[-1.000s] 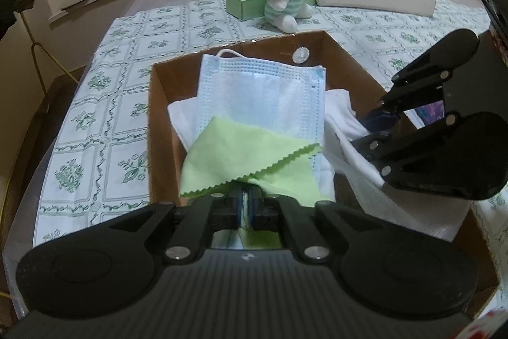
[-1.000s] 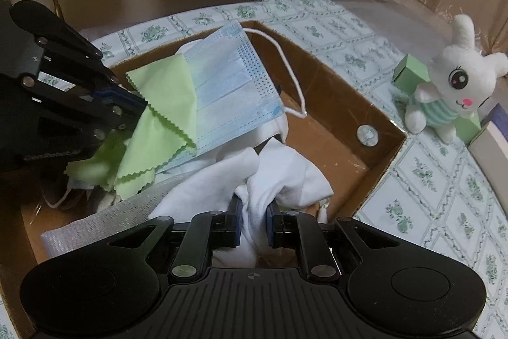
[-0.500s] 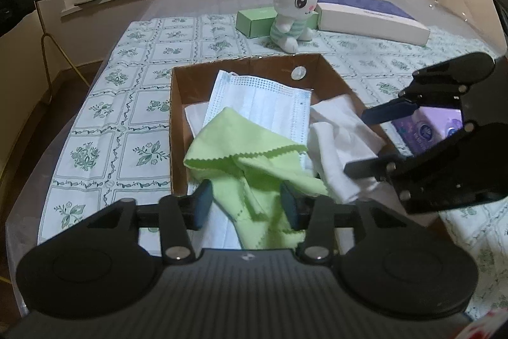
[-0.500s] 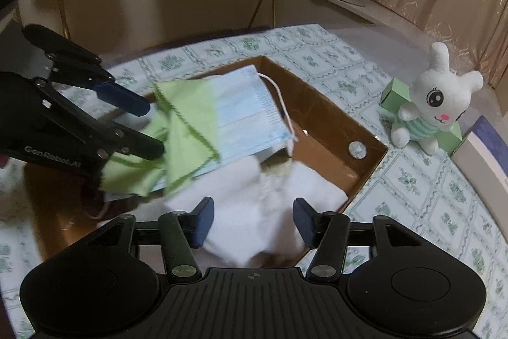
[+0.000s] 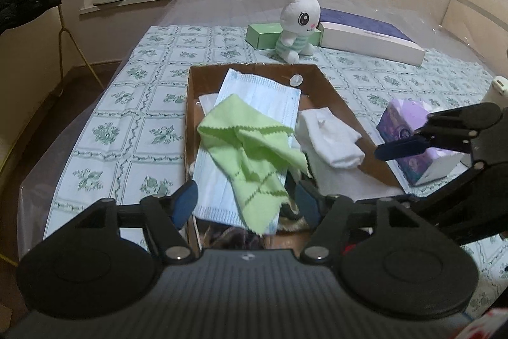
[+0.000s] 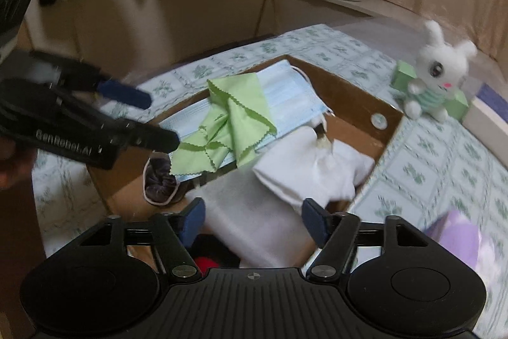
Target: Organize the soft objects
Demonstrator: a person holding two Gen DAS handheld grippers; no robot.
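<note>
An open cardboard box [image 5: 187,116] [image 6: 349,81] on the patterned tablecloth holds a pale blue face mask [image 5: 263,91] [image 6: 289,94]. A crumpled green cloth [image 5: 250,148] [image 6: 238,123] lies on the mask, and a folded white sock [image 5: 330,135] [image 6: 304,173] rests beside it. My left gripper [image 5: 246,202] [image 6: 162,121] hovers above the box's near end; its jaws are opening and grip nothing. My right gripper [image 6: 253,213] [image 5: 390,173] hangs over the white cloth side, jaws likewise opening and empty. A white plush bunny [image 5: 298,21] [image 6: 438,78] sits on the table beyond the box.
Behind the bunny stand a small green box [image 5: 263,35] and a long white box [image 5: 371,40]. A purple tissue pack [image 5: 409,132] [image 6: 457,234] lies right of the cardboard box. A dark fabric item [image 6: 158,180] sits in the box's near corner. Dark coats hang behind.
Both grippers went from shut to open, letting go of the green cloth and the white sock, which now lie in the box. Both pulled back and up from the box.
</note>
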